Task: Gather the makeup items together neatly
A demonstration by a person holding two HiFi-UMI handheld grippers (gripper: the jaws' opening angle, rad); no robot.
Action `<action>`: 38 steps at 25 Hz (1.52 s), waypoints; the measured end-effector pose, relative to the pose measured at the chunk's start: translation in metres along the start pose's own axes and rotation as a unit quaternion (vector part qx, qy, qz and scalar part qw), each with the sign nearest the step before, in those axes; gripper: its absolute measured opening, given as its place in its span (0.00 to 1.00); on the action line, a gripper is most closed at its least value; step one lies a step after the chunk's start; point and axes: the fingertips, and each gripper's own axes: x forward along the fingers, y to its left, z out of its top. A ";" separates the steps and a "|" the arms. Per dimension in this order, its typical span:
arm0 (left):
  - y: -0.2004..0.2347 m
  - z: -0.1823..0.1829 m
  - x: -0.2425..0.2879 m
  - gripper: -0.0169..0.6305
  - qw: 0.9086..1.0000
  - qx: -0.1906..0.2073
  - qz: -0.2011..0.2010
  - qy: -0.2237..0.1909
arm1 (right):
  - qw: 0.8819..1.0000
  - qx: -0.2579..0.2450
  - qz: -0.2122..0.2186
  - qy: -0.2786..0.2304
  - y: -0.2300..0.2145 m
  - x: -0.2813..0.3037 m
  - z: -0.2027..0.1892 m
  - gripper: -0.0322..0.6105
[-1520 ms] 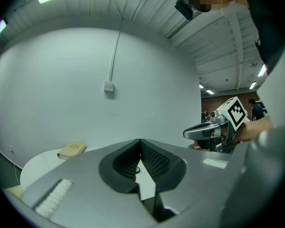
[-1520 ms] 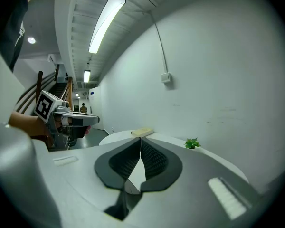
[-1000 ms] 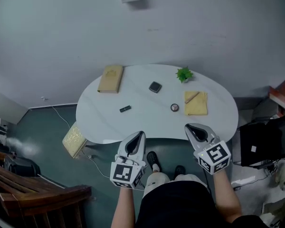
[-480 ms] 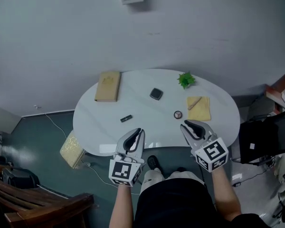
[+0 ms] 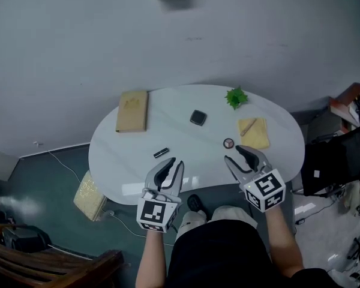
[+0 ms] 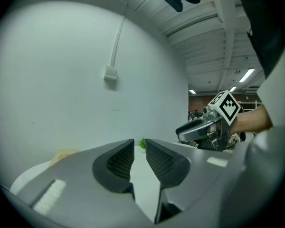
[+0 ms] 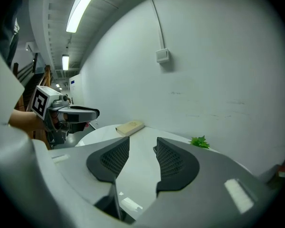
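White and glossy, the oval bench (image 5: 126, 161) carries the makeup well spread out. A slim black tube (image 5: 161, 153) lies near the front left. A small round compact (image 5: 228, 143) sits just beside a soft yellow cloth (image 5: 258, 138), and a thin stick (image 5: 247, 126) rests slantwise on that cloth. Further back, a square black compact (image 5: 198, 117) lies alone mid-bench. A flat tan book (image 5: 132, 111) sits at the far left edge and a spiky green plant (image 5: 236, 97) at the far rim. Plenty of bare surface lies between all of them.

Left claw (image 5: 173, 163) hovers over the near rim, close to the tube. Its ribbed dark pads have just been opening and stand a narrow gap apart, with nothing between them. Right claw (image 5: 233, 154) hangs just short of the round compact. Its jaws have also just been opening, stand somewhat wider, and are empty. Each claw bears a cube of black-and-white square markers. Any print on the makeup is too small to read.
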 end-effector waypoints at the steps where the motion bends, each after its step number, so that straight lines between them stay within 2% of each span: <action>1: 0.004 -0.002 0.000 0.14 1.000 0.000 -0.003 0.002 | 1.000 0.003 -0.007 0.005 0.000 0.004 -0.003 0.30; 9: 0.024 -0.014 -0.002 0.14 0.999 0.002 -0.029 0.017 | 0.997 0.025 -0.052 0.043 -0.006 0.032 -0.028 0.31; 18: 0.033 -0.034 -0.004 0.14 0.998 -0.005 -0.045 0.038 | 0.991 0.027 -0.086 0.100 -0.018 0.059 -0.070 0.31; 26: 0.024 -0.049 0.005 0.14 0.996 -0.010 -0.060 0.060 | 0.984 0.043 -0.104 0.139 -0.043 0.077 -0.107 0.31; 38: 0.013 -0.065 0.023 0.14 0.993 -0.025 -0.065 0.093 | 0.975 0.058 -0.102 0.187 -0.079 0.108 -0.157 0.34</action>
